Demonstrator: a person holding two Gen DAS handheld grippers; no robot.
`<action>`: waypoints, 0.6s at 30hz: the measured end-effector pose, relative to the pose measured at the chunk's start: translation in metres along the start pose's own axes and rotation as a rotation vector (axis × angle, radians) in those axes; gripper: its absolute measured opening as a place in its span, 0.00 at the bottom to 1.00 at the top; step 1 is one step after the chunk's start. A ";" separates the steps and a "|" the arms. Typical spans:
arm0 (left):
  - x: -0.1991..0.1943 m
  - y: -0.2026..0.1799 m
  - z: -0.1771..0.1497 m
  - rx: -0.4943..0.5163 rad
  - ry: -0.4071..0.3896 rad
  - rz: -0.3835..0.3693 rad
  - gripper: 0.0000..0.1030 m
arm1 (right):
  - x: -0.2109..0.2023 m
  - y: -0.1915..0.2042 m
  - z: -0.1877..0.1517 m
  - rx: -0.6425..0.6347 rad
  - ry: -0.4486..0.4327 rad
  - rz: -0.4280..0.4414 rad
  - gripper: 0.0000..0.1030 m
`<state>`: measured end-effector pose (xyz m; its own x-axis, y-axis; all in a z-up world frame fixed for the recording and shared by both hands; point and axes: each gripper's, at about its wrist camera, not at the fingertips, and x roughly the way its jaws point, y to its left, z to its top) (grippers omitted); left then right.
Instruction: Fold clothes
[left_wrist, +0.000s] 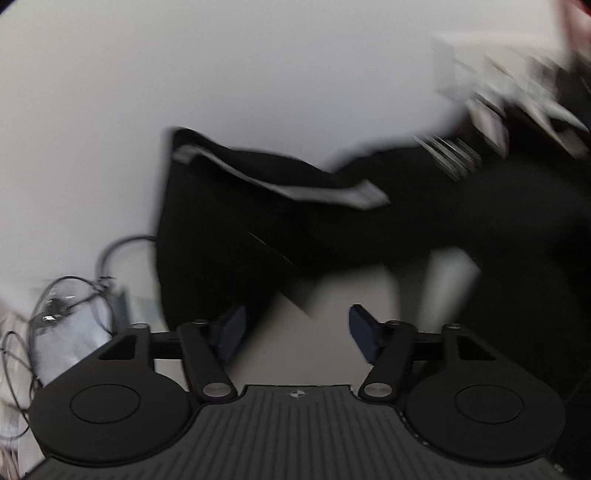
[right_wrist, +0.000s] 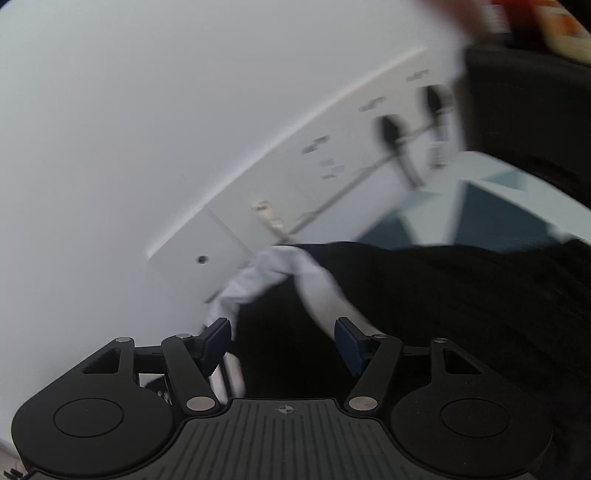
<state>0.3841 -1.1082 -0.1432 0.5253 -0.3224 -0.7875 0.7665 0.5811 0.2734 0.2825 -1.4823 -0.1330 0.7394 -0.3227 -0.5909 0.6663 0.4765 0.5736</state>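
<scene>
Both frames were motion-blurred. Left gripper (left_wrist: 295, 328) had its jaws spread well apart with nothing pinched – only pale surface showed in the gap, and the black garment (left_wrist: 258, 229) lay just beyond the fingertips. The garment, black with a white stripe (left_wrist: 295, 188), was spread across the white table (left_wrist: 184, 74), its near edge reaching toward the left finger. Loose cables (left_wrist: 66, 295) sat at the table's left edge. Right gripper (right_wrist: 282, 339) was also parted, holding nothing – dark fabric (right_wrist: 443, 295) and a white fold (right_wrist: 288, 269) lay under and ahead of the gap, pads not pressing on either. A white socket panel (right_wrist: 332, 166) stood behind.
</scene>
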 end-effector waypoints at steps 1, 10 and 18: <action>-0.004 -0.012 -0.016 0.051 0.005 -0.011 0.66 | -0.020 -0.013 -0.005 0.022 -0.024 -0.014 0.58; -0.022 -0.059 -0.110 0.127 -0.023 0.005 0.70 | -0.186 -0.171 -0.089 0.348 -0.227 -0.283 0.59; -0.021 -0.076 -0.100 0.126 -0.023 0.072 0.70 | -0.178 -0.223 -0.122 0.295 -0.243 -0.350 0.61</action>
<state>0.2781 -1.0708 -0.2028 0.5879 -0.3008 -0.7509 0.7660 0.5053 0.3973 -0.0099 -1.4316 -0.2245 0.4447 -0.6192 -0.6472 0.8509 0.0663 0.5211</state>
